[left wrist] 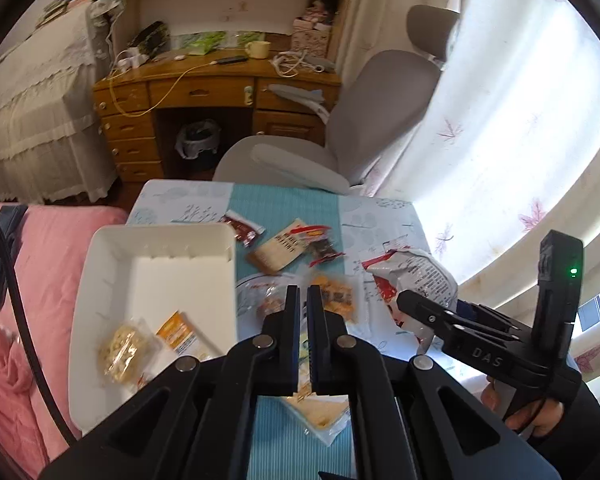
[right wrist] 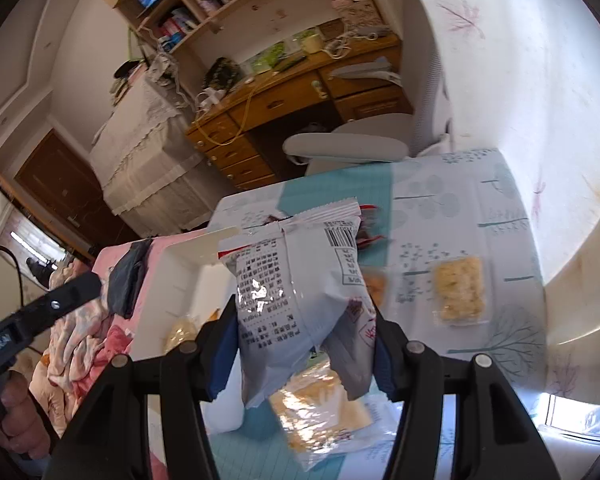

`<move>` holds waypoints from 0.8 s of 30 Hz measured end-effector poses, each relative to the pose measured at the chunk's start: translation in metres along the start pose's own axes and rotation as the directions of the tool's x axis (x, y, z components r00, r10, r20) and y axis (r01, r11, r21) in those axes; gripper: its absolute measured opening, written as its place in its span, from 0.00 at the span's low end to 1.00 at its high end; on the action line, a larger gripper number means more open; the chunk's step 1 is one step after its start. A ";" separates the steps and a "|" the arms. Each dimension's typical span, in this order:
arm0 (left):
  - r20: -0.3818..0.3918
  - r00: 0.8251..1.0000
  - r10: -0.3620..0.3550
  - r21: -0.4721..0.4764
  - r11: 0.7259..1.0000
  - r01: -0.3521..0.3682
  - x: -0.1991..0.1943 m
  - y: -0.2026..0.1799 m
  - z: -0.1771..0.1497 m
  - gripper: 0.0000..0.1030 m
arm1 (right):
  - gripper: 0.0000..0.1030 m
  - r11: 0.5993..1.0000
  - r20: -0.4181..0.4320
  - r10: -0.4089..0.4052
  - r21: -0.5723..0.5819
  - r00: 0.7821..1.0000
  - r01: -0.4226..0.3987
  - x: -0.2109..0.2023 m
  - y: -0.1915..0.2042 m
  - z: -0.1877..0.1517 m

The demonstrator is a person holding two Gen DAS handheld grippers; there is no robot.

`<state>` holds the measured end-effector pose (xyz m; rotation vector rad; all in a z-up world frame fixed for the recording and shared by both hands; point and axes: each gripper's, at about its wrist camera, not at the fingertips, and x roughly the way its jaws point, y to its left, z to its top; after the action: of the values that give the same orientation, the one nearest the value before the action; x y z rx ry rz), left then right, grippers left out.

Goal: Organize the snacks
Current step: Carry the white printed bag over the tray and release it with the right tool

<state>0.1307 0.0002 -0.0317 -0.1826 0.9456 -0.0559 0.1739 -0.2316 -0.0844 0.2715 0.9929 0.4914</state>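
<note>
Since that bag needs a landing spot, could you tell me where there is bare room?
The white plastic tray is bare across its far half; two packets sit in its near corner. The patterned tablecloth is free along its far edge. The middle, around the red wrappers, is crowded.

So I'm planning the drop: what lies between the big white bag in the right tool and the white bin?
Nothing solid: in the right wrist view the white bag hangs beside the bin, only air between.
</note>
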 end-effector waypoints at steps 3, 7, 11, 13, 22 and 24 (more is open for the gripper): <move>-0.025 1.000 0.019 -0.037 0.999 -0.020 -0.005 0.018 -0.011 0.01 | 0.55 0.999 -0.006 0.029 -0.028 1.000 -0.030 0.001 0.021 -0.005; -0.062 0.997 0.051 -0.073 0.996 -0.055 -0.008 0.041 -0.028 0.05 | 0.55 0.996 -0.025 0.066 -0.056 0.997 -0.067 0.007 0.051 -0.016; -0.108 0.992 0.071 -0.107 0.991 -0.083 -0.010 0.067 -0.044 0.13 | 0.55 0.992 -0.056 0.095 -0.072 0.994 -0.099 0.017 0.078 -0.028; -0.131 0.988 0.079 -0.125 0.988 -0.095 -0.011 0.080 -0.051 0.22 | 0.55 0.991 -0.075 0.111 -0.072 0.991 -0.116 0.023 0.091 -0.034; -0.228 0.966 0.119 -0.205 0.965 -0.167 -0.014 0.124 -0.083 0.59 | 0.56 0.977 -0.169 0.176 -0.091 0.970 -0.193 0.049 0.134 -0.059; -0.237 0.963 0.132 -0.229 0.955 -0.187 -0.016 0.133 -0.088 0.63 | 0.57 0.974 -0.185 0.182 -0.099 0.966 -0.203 0.054 0.140 -0.062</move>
<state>0.0459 0.1211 -0.0927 -0.3372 1.1850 0.1984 0.1079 -0.0838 -0.0958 0.2231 1.1094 0.7593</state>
